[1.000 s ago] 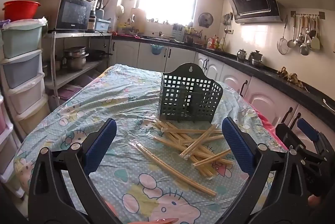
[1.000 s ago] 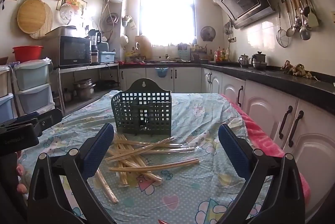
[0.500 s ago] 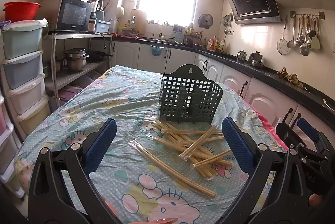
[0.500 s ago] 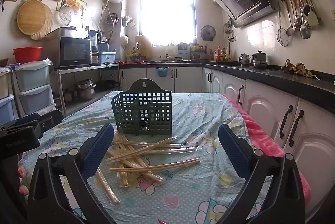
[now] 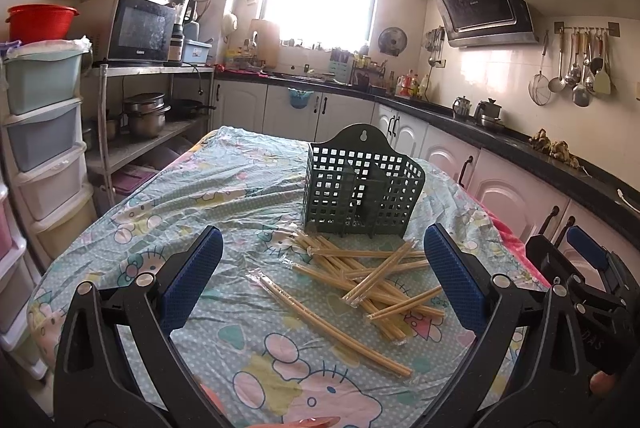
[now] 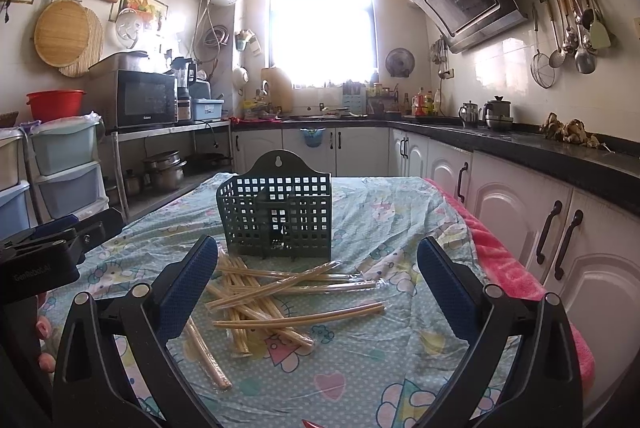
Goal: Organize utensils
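Observation:
A dark green slotted utensil holder (image 5: pixel 362 185) stands upright in the middle of the table, and shows in the right wrist view (image 6: pixel 276 214) too. Several wrapped pairs of wooden chopsticks (image 5: pixel 360 274) lie scattered in front of it, also in the right wrist view (image 6: pixel 272 292). My left gripper (image 5: pixel 320 280) is open and empty, above the near table edge. My right gripper (image 6: pixel 316 284) is open and empty, just short of the chopsticks. Each gripper shows at the edge of the other's view: the right one (image 5: pixel 580 276) and the left one (image 6: pixel 44 248).
The table (image 5: pixel 160 211) wears a cartoon-print cloth under clear plastic. A pink towel (image 6: pixel 504 268) hangs over its right edge. White cabinets (image 6: pixel 520 203) run along the right, drawers and a shelf with a microwave (image 5: pixel 136 27) on the left.
Both grippers have stayed nearly still; the left one has drifted very slightly. The chopsticks and the holder have not moved.

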`<state>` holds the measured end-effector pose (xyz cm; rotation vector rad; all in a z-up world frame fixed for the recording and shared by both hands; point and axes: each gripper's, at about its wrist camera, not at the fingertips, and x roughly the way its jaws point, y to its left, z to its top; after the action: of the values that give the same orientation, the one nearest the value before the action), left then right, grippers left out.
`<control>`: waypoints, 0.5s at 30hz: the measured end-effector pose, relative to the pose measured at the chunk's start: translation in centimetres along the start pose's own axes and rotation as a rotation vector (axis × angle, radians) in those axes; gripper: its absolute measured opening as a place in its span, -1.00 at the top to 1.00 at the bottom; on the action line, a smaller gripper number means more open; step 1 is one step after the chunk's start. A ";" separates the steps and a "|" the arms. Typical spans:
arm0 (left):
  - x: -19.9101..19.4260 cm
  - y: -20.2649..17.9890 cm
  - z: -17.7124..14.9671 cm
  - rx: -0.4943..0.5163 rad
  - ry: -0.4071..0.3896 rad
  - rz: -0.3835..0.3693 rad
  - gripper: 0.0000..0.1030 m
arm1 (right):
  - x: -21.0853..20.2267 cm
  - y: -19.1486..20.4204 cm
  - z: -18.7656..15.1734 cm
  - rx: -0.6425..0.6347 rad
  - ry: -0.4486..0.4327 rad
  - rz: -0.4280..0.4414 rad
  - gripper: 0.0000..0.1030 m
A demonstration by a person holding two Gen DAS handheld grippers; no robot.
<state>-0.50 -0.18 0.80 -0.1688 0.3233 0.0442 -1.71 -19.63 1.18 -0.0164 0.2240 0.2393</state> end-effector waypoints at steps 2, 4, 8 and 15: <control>0.0 0.0 0.0 0.001 0.000 -0.001 -0.80 | 0.0 0.0 0.0 0.002 -0.001 0.000 -0.88; 0.0 0.0 -0.1 0.002 0.000 -0.001 -0.80 | 0.0 0.1 0.0 0.000 0.000 0.000 -0.88; 0.0 0.1 0.0 -0.002 0.000 -0.001 -0.81 | 0.1 0.2 0.0 0.002 0.008 0.006 -0.88; 0.3 0.3 -0.1 -0.009 0.006 0.009 -0.81 | 0.3 0.3 -0.4 -0.008 0.017 0.022 -0.88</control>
<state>-0.28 0.06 0.58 -0.1767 0.3295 0.0545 -1.58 -19.24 0.73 -0.0241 0.2398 0.2617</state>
